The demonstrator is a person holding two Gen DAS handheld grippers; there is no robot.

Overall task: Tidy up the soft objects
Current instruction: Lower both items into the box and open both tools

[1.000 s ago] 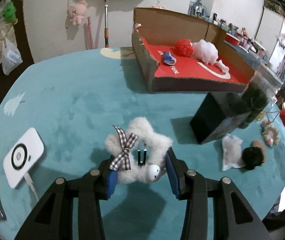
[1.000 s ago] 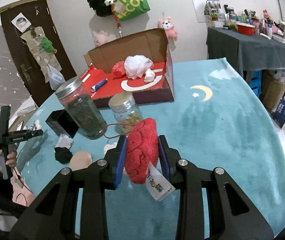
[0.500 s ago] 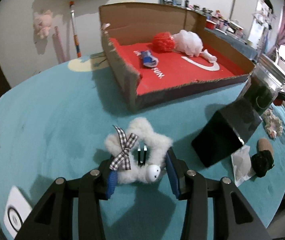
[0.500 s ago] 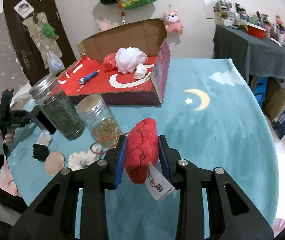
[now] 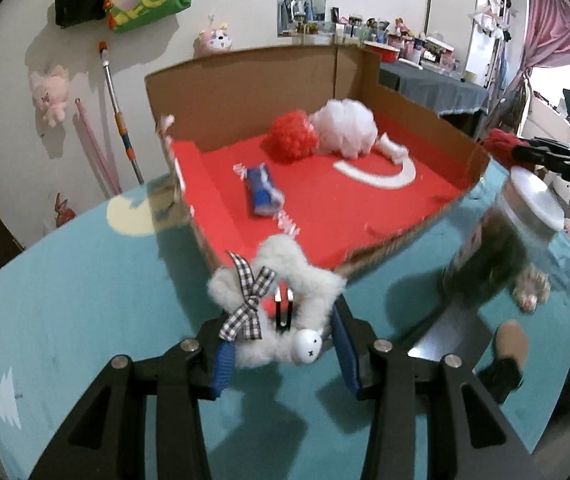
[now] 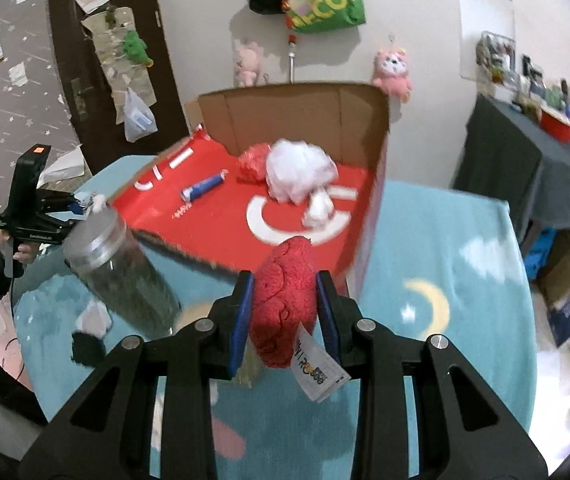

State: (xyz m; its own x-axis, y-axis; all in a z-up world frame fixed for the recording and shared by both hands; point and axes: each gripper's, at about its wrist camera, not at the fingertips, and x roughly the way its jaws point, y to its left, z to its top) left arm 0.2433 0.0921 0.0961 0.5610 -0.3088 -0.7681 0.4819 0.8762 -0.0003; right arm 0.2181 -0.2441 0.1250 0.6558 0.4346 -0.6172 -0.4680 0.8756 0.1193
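Red pompom (image 5: 293, 138) and white pouf (image 5: 345, 126) already boxed at 12 o'clock; left gripper (image 5: 283, 354) clasps fluffy hair tie (image 5: 273, 300), right gripper (image 6: 283, 326) clamps red plush (image 6: 285, 308), both unplaced

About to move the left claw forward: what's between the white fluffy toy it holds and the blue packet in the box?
Left wrist view: only the cardboard box near edge and bare red floor lie between white fluffy toy and blue packet.

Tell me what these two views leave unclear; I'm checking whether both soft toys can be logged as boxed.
- Left wrist view: glass jar is motion-blurred, so its contents are unreadable.
- Left wrist view: the white fluffy toy covers the box front edge; whether it has passed over the rim is unclear.
- Right wrist view: the red plush tag print is too small to read.
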